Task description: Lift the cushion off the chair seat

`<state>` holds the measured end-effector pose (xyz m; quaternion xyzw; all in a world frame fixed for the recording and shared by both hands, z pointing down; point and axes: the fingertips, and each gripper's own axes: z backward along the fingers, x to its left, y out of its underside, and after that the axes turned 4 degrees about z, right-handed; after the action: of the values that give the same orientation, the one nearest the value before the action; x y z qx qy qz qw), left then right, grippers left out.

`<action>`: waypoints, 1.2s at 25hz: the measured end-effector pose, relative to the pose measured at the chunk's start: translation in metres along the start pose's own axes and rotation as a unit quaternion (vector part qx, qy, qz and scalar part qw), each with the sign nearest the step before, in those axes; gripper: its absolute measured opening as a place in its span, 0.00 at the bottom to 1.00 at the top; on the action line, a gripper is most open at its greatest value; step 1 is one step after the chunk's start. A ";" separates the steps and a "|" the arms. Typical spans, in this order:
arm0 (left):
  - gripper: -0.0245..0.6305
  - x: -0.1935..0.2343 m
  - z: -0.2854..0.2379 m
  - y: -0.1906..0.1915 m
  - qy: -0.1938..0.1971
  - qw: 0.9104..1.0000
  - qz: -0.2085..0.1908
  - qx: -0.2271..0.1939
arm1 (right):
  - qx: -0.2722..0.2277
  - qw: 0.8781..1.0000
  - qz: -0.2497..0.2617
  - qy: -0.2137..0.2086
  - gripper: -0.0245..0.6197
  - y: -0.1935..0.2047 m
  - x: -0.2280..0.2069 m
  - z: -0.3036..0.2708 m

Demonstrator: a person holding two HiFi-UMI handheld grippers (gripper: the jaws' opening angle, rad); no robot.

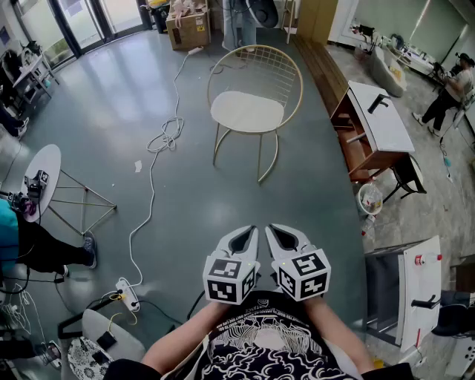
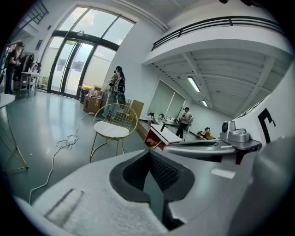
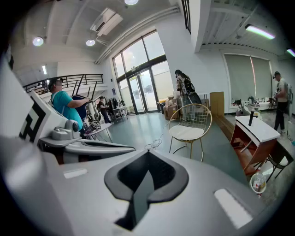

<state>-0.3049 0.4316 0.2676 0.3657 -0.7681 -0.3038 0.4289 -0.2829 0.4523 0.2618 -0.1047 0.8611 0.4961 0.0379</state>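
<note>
Spreading across the room, a smooth grey-green floor [image 1: 171,200] carries a dull sheen and reflects the light from the tall glass doors [image 1: 82,22] at the far side. To the right stands a boxy wooden desk [image 1: 378,115] with a flat white top and hard square edges. A round white side table [image 1: 52,159] on thin metal legs sits at the left.

The chair [image 1: 256,56] stands near the middle of the far floor. It is a gold wire frame with a hooped, gridded back and slim splayed legs. The cushion [image 1: 247,111] lies flat on its seat: a pale, rounded pad with soft edges, filling the seat ring. Bare floor lies on every side of the chair, and a broad empty stretch separates it from the grippers.

A thin white cable [image 1: 152,171] snakes in loose loops left of the chair and runs down to a power strip [image 1: 128,295].

Close to the person's body, the left gripper [image 1: 254,229] and right gripper [image 1: 269,228] are held side by side, well apart from the cushion. Both are matte grey plastic with dark ribbed pads. Each pair of jaws is pressed together at the tips with nothing between them.
</note>
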 end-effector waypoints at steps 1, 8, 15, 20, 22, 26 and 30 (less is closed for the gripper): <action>0.02 0.001 0.000 -0.001 0.002 1.000 -0.001 0.001 | -0.001 1.000 -0.002 0.002 0.03 0.000 0.001 -0.002; 0.02 0.003 0.001 -0.001 0.000 1.000 -0.006 0.004 | 0.001 1.000 -0.011 -0.003 0.03 0.000 0.004 -0.007; 0.02 0.006 -0.021 0.000 -0.019 1.000 0.007 0.011 | 0.008 0.999 -0.016 -0.028 0.03 0.002 -0.013 -0.019; 0.02 0.005 -0.057 -0.014 -0.044 0.999 0.013 0.008 | 0.011 0.998 -0.009 -0.053 0.03 -0.008 -0.048 -0.033; 0.02 0.003 -0.074 -0.022 -0.056 0.998 0.018 0.004 | 0.011 0.998 -0.011 -0.063 0.03 -0.016 -0.068 -0.038; 0.02 -0.007 -0.109 -0.038 -0.079 0.996 0.032 -0.005 | 0.010 0.996 -0.012 -0.085 0.03 -0.030 -0.106 -0.046; 0.02 -0.020 -0.136 -0.041 -0.103 0.994 0.034 0.002 | 0.017 0.993 -0.013 -0.113 0.03 -0.031 -0.133 -0.048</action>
<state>-0.1653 0.4047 0.2880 0.3072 -0.8208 -0.3238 0.3564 -0.1443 0.4153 0.2822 -0.0583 0.8581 0.4897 0.1428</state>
